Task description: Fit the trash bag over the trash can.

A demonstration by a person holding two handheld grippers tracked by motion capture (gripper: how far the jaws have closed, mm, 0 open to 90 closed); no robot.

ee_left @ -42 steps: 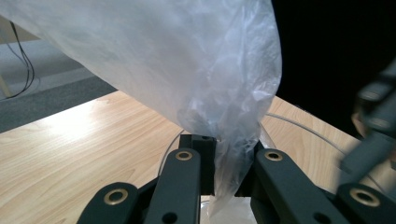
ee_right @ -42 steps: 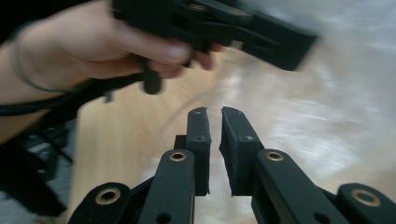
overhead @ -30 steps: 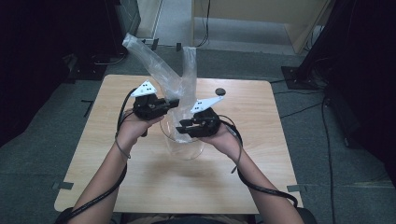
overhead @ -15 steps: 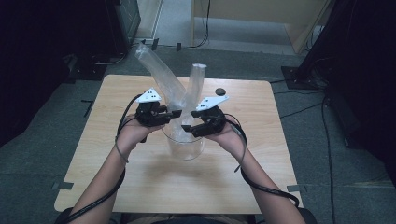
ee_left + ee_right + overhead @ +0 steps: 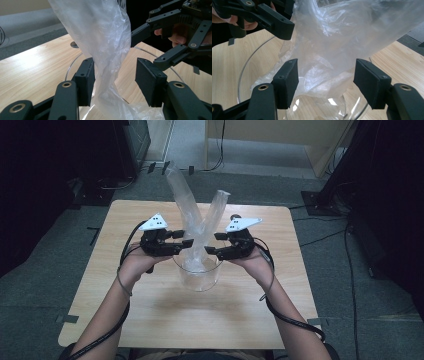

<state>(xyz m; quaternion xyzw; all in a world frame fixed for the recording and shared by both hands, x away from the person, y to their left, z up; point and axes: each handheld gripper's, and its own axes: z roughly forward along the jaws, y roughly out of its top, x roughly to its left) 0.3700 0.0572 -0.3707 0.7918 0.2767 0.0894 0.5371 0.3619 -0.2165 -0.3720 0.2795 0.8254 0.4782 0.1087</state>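
Observation:
A clear plastic bag (image 5: 197,227) stands in a clear round bowl (image 5: 197,276) on the wooden table (image 5: 150,310); its two ends rise in a V. My left gripper (image 5: 184,246) is at the bag's left and my right gripper (image 5: 212,243) at its right, both above the bowl's rim. In the left gripper view the bag (image 5: 105,50) hangs between the jaws of the left gripper (image 5: 113,80); they have just been opening, and the right pad stands clear of the film. The right gripper (image 5: 325,80) has also just opened, with the bag (image 5: 337,37) loose between its pads.
A small dark round thing (image 5: 235,216) lies on the table behind the right gripper. Black stands and cables ring the table on the grey floor. A wooden cabinet (image 5: 280,140) stands at the back. Bare tabletop lies in front of the bowl.
Both grippers have opened off the bag. The right hand has drawn to the right, away from the left one. The bag's two ends now stand more upright, in a narrower V.

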